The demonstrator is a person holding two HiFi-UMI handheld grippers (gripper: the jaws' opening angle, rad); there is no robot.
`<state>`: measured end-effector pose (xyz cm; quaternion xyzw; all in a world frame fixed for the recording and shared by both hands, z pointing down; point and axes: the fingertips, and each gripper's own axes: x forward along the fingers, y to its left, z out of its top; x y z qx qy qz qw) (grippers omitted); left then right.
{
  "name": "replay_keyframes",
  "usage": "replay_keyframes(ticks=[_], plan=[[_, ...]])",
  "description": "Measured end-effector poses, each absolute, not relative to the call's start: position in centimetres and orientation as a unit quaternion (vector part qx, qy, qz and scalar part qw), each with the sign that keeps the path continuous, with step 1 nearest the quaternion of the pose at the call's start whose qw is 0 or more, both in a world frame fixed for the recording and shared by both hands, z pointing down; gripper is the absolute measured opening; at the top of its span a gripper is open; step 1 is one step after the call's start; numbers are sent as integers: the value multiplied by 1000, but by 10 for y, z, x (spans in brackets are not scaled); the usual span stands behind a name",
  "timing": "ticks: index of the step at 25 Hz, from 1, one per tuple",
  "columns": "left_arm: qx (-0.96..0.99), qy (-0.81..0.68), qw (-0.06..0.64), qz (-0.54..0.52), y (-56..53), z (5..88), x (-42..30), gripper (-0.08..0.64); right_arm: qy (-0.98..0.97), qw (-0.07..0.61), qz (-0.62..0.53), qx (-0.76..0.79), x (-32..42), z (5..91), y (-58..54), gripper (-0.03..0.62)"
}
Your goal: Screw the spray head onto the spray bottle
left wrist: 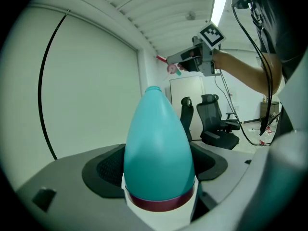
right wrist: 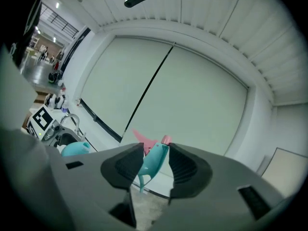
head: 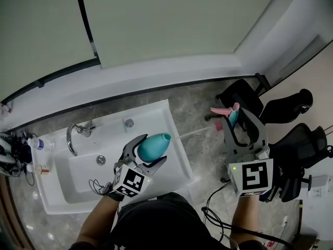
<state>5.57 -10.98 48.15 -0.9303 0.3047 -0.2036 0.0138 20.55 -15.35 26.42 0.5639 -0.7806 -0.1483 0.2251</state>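
The left claw was closed on the teal spray bottle, with its two pads pressing the body from both sides. In the head view the open neck of the bottle pointed to about 2 o'clock, and the bottle was above the white sink, near its right rim. In the left claw's view a dark red band ran around the bottle's lower part. The faucet stood at about 9 o'clock from the bottle.

The right claw was closed on the spray head, a teal piece with a pink trigger, gripped between the pads. It was at about 2 o'clock from the bottle and well apart from it, so the neck was bare. Black office chairs stood on the floor at 3 o'clock from the spray head.
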Motion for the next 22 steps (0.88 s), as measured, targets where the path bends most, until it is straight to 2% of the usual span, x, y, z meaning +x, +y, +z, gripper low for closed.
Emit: replay_keyframes(ticks=[5, 10, 14, 22], plan=[[-932, 304, 15, -198, -107, 478, 55, 396, -766, 251, -219, 549, 188, 249, -157, 153], [-928, 308, 23, -208, -108, 474, 56, 396, -744, 340, -268, 509, 157, 268, -150, 153], [-928, 310, 33, -204, -106, 467, 64, 396, -760, 324, -283, 488, 113, 292, -141, 153], [-930, 312, 40, -189, -101, 457, 72, 396, -752, 353, -315, 459, 78, 316, -123, 153]])
